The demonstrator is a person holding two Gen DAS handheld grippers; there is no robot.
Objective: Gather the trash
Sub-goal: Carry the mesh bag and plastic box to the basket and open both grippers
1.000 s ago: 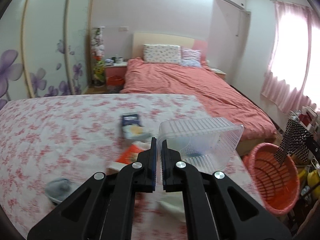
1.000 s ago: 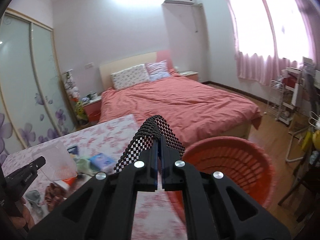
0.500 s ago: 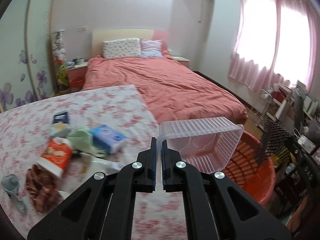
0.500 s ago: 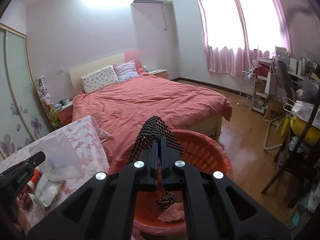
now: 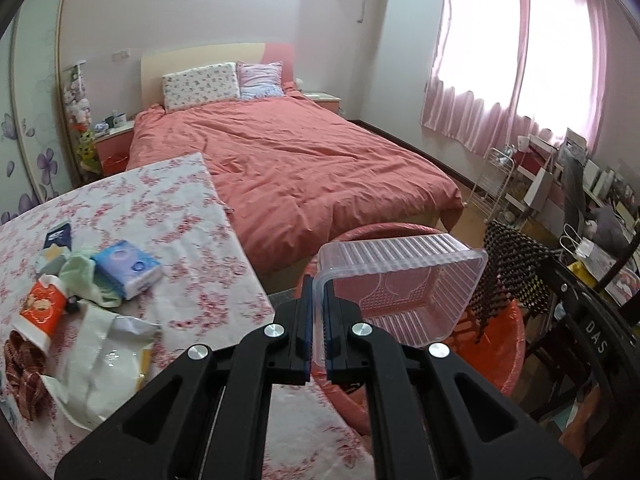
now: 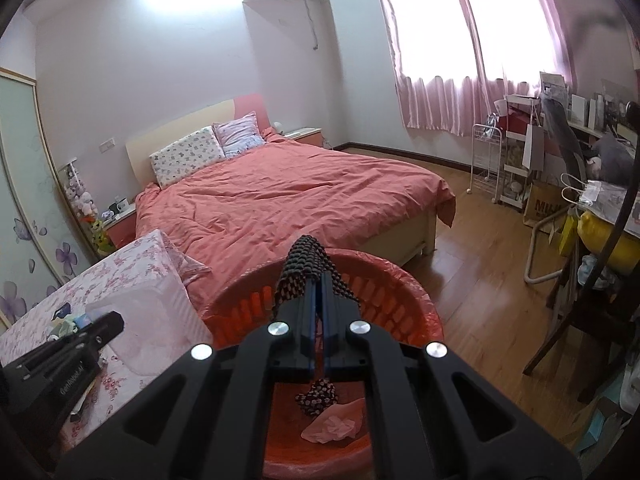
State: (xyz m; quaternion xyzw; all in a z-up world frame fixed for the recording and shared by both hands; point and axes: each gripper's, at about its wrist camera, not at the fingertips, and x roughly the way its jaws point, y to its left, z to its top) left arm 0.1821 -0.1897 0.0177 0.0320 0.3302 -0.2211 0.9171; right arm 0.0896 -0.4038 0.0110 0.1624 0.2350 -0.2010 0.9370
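My left gripper point(image 5: 316, 300) is shut on the rim of a clear plastic tray point(image 5: 404, 280), held over the near edge of the orange basket point(image 5: 508, 360). My right gripper point(image 6: 318, 280) is shut on a black-and-white checkered mesh piece point(image 6: 308, 264), which also shows in the left wrist view point(image 5: 508, 264) hanging over the basket. Below the right gripper, inside the basket point(image 6: 400, 292), lie a dark patterned scrap point(image 6: 318, 394) and a pink tissue point(image 6: 332, 426). More trash stays on the floral table point(image 5: 168, 208): a blue tissue pack point(image 5: 128, 268), an orange packet point(image 5: 42, 308), a white wrapper point(image 5: 104, 364).
A bed with a coral cover point(image 5: 304, 160) stands just behind the table and basket. Wooden floor point(image 6: 480, 264) lies to the right. A white rack point(image 6: 486, 160) and a cluttered desk with a chair point(image 6: 592, 208) fill the right side. The left gripper's body point(image 6: 60, 364) appears at lower left.
Both grippers have swung right from the table to the orange basket and dropped lower. The tray and the mesh piece came along and now hang over the basket.
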